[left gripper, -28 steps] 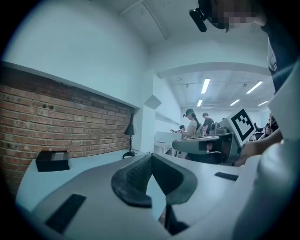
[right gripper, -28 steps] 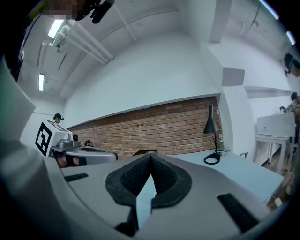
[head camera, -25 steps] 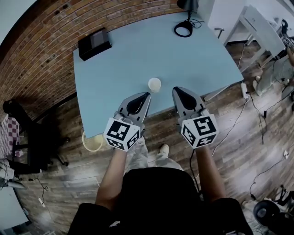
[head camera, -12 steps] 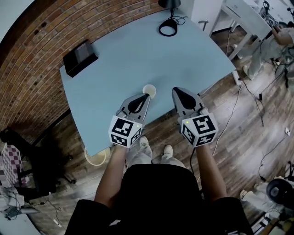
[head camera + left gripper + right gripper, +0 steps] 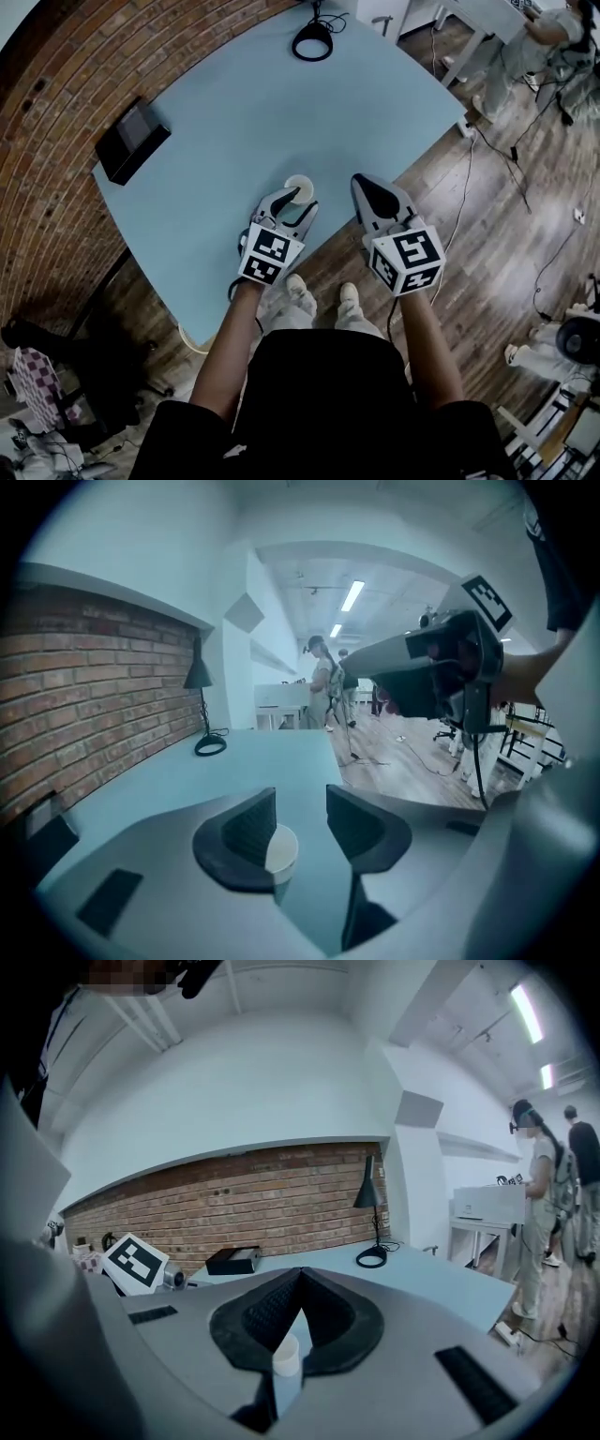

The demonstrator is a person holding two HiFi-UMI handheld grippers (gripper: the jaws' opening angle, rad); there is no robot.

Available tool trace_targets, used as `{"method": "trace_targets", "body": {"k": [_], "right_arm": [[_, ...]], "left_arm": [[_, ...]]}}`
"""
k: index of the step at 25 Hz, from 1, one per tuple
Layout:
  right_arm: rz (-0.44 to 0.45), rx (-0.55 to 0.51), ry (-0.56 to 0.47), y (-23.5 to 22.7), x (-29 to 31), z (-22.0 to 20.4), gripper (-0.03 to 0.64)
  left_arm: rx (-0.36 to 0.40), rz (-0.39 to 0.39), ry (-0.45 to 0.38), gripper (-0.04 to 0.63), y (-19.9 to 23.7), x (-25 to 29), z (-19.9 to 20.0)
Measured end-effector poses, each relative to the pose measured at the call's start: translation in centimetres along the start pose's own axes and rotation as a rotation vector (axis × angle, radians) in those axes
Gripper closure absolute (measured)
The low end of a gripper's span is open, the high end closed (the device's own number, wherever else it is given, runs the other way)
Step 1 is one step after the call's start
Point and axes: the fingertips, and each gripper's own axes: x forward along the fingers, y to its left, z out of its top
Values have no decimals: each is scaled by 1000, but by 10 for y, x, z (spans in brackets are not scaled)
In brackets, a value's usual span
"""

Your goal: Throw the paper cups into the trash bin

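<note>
**White cup just ahead of the open left claw**

White paper cup (image 5: 299, 187) stands upright, mouth up, on the blue table (image 5: 234, 112), close to the table's near edge. Its long axis is vertical, so we judge a level pinch across the wall is the way in.

The left gripper (image 5: 296, 202) is the nearer one. Its jaws have just been opening and stand apart. In the left gripper view the cup sits in the gap just past the tips, off-centre toward the left-hand jaw and partly hidden behind that pad. We see no pad pressing on it, so it is not gripped yet. We judge the next move is a short push forward with a slight shift to centre the cup, then a close.

Left forearm reaches out from the body. The gripper is tilted somewhat down toward the tabletop, marker cube toward us.

The right gripper (image 5: 362, 183) hovers beside it over the table edge and wooden floor, pointing forward. Its jaws are together with nothing between them, and the cup lies off to its left.

We cannot make out the trash bin for sure in these views.
</note>
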Motion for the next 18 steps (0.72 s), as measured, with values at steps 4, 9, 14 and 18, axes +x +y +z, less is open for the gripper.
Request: {"method": "trace_targets", "body": {"k": [4, 9, 14, 18], "right_arm": [[-38, 15, 22, -5, 7, -9, 612], [-80, 36, 43, -14, 20, -19, 612], [-119, 55, 61, -22, 26, -27, 612], [-136, 60, 69, -24, 29, -29, 613]], "left_arm": [[60, -35, 65, 388, 6, 26, -28], [180, -90, 195, 348, 8, 53, -62], [245, -144, 267, 348, -1, 70, -82], [264, -170, 291, 350, -4, 76, -89]]}}
